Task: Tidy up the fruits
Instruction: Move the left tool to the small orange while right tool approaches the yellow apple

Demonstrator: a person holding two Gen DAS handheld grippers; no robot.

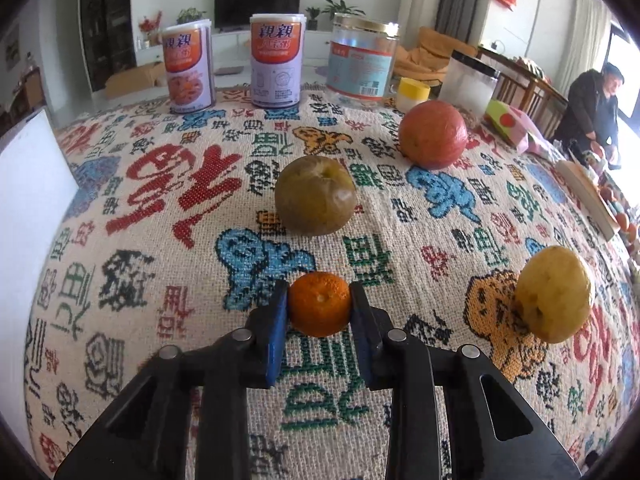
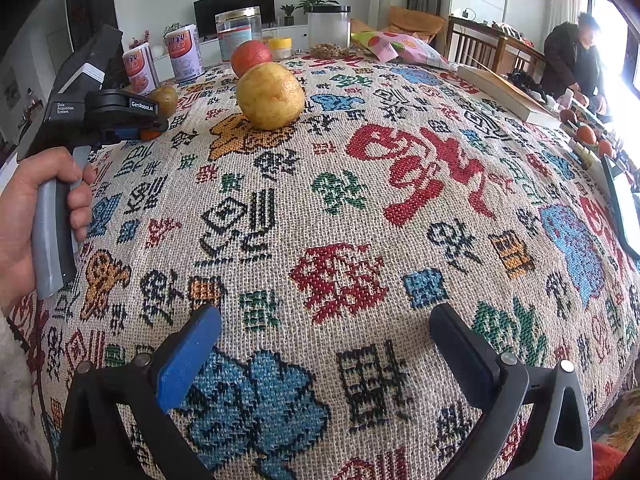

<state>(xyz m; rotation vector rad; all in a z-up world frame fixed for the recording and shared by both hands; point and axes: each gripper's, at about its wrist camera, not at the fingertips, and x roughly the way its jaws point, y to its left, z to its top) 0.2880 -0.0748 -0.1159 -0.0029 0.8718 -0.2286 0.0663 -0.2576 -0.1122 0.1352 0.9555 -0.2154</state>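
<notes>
Clamped between my left gripper's (image 1: 319, 308) blue-padded fingers (image 1: 278, 332) is a small mandarin (image 1: 319, 309), dimpled and bright orange, pinched on both sides just over the woven cloth (image 1: 160, 240) that covers the tabletop, near its front edge. Whether it rests on the cloth or hangs just above it I cannot tell.

Beyond it sits a round olive-brown fruit (image 1: 316, 195) with a dull, blotched skin, and further back toward the far right a smooth reddish-orange fruit (image 1: 433, 135). Off to the right stands a lumpy yellow fruit (image 1: 554, 294). Along the far edge are two paper-labelled cans (image 1: 190, 68), a clear jar (image 1: 362, 60) with a metallic lid, and a small yellow-lidded jar (image 1: 414, 94).

My right gripper (image 2: 324, 344) holds nothing; its fingers (image 2: 188, 354) stand wide apart above bare cloth near the front edge. Only this view shows my left hand (image 2: 36, 208) wrapped around the grey handle, the left gripper seen from the side with the mandarin peeking out orange at its tip. It also shows a wooden board (image 2: 504, 92) at the right edge.
</notes>
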